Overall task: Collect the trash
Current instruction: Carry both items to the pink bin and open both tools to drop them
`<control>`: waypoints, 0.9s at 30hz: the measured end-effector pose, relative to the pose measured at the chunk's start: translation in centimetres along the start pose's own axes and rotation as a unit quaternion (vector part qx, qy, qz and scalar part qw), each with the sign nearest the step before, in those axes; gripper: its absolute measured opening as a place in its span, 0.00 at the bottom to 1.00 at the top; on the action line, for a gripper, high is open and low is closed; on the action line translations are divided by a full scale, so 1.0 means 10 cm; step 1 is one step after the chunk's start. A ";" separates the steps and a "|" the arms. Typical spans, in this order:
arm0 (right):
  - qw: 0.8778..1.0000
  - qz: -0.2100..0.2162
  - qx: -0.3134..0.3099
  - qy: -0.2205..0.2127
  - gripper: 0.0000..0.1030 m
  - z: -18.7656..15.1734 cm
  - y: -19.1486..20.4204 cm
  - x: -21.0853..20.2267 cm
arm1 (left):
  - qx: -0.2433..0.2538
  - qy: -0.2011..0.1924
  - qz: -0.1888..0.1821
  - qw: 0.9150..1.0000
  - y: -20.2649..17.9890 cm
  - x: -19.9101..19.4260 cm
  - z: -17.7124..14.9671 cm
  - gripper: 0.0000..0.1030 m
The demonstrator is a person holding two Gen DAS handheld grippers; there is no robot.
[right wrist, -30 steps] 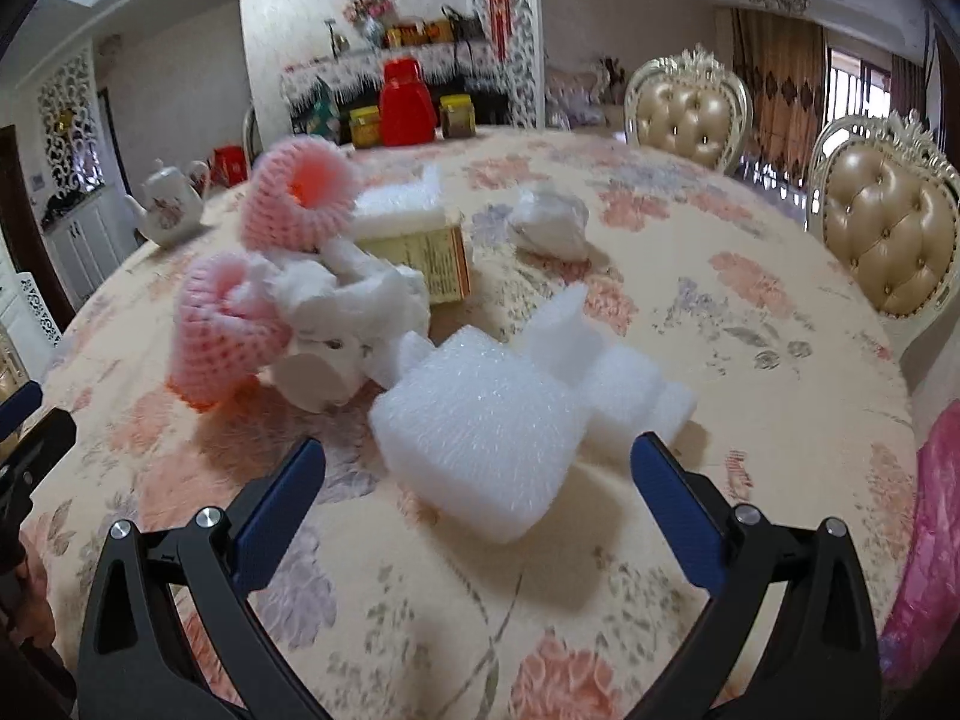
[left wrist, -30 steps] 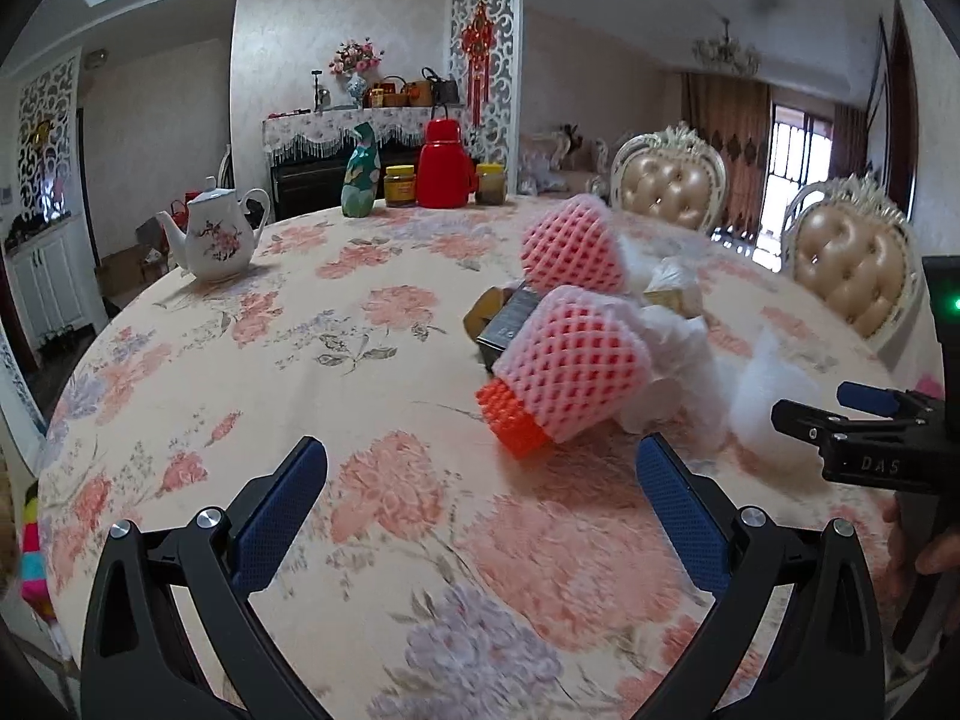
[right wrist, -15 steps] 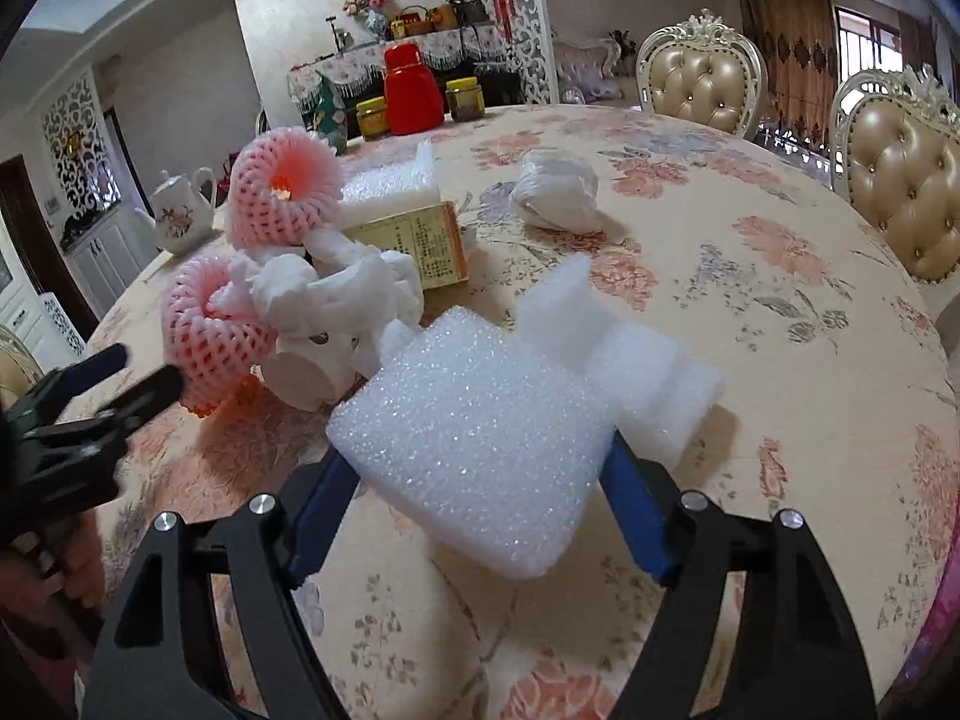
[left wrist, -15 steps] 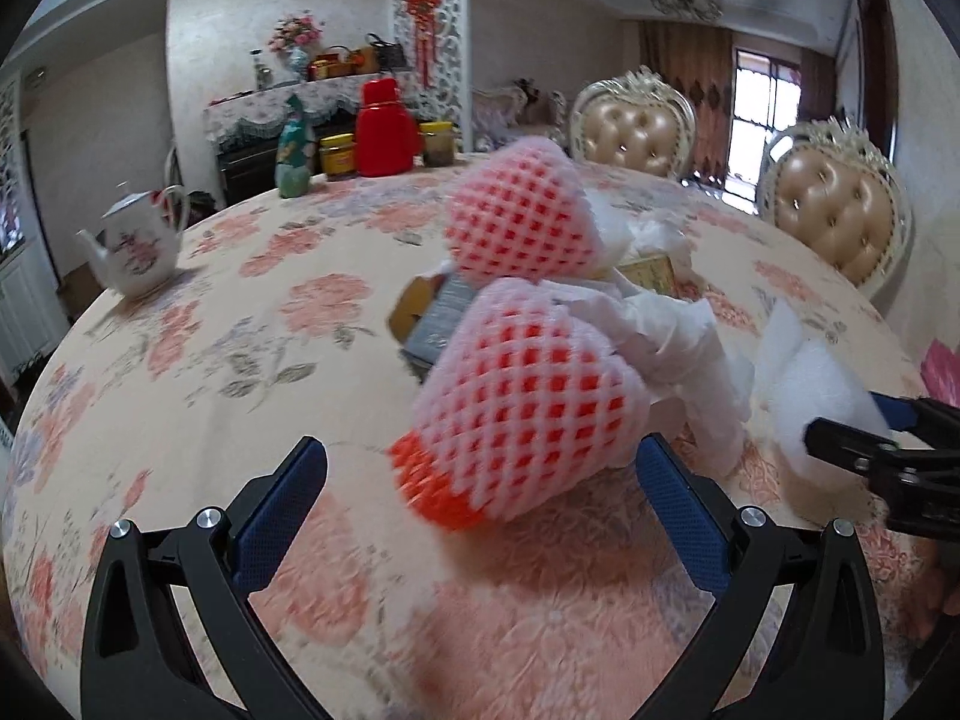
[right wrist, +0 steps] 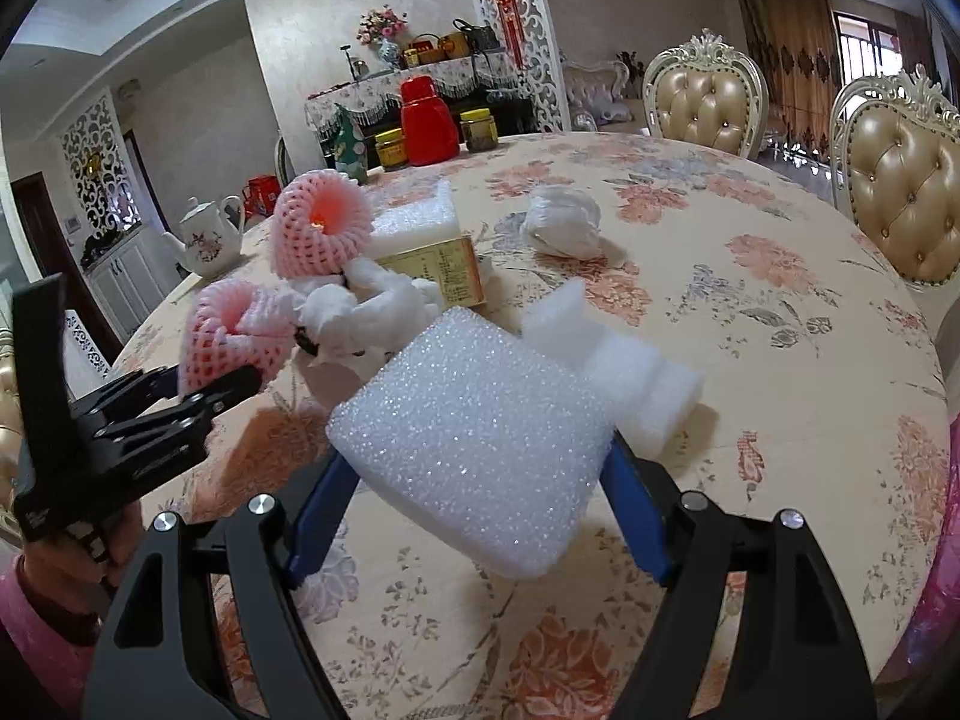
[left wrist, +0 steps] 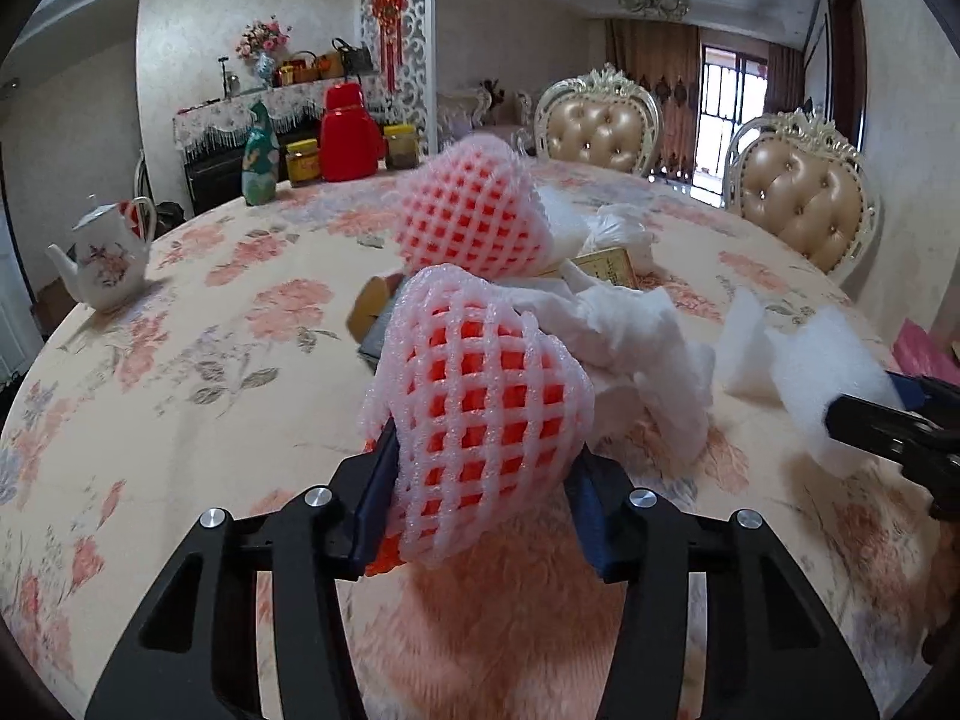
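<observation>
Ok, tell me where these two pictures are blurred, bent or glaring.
Left wrist view: tablecloth under the foam net is smeared, window blown out, black fisheye corners. Right wrist view: sharp, foam block sparkles, chair bowed at the edge.

I see a pink foam mesh sleeve point(left wrist: 480, 420) (orange inside) mid-frame, a white foam block point(right wrist: 480, 438), and a peach floral tablecloth point(left wrist: 180, 372).

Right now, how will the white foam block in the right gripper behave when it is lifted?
The white foam block looks light for its bulk. Its beaded surface probably dents under the right gripper, so it should not slip. It seems stiff, not floppy.
</observation>
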State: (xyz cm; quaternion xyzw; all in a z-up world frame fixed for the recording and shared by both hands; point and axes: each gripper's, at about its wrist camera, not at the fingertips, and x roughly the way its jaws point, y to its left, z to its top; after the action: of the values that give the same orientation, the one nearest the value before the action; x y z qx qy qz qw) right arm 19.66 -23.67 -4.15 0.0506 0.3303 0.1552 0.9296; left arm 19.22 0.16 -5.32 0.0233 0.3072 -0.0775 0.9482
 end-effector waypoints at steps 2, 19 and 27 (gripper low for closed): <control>1.000 0.002 -0.006 -0.005 0.73 -0.02 0.04 -0.03 | -0.007 -0.007 0.000 1.000 0.02 -0.12 -0.04 0.47; 0.994 -0.065 0.032 -0.082 0.73 -0.20 -0.56 -0.82 | 0.033 -0.043 -0.107 0.993 -0.81 -0.41 0.03 0.47; 0.981 -0.137 0.082 -0.109 0.73 -0.40 -1.24 -1.28 | 0.068 -0.037 -0.183 0.980 -1.54 -0.26 0.17 0.47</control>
State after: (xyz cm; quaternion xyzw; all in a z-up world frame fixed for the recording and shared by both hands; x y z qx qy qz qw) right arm 10.90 -39.52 -2.06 0.0970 0.2428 -0.0077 0.9652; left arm 15.60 -14.89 -2.35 0.0276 0.2647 -0.2715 0.9249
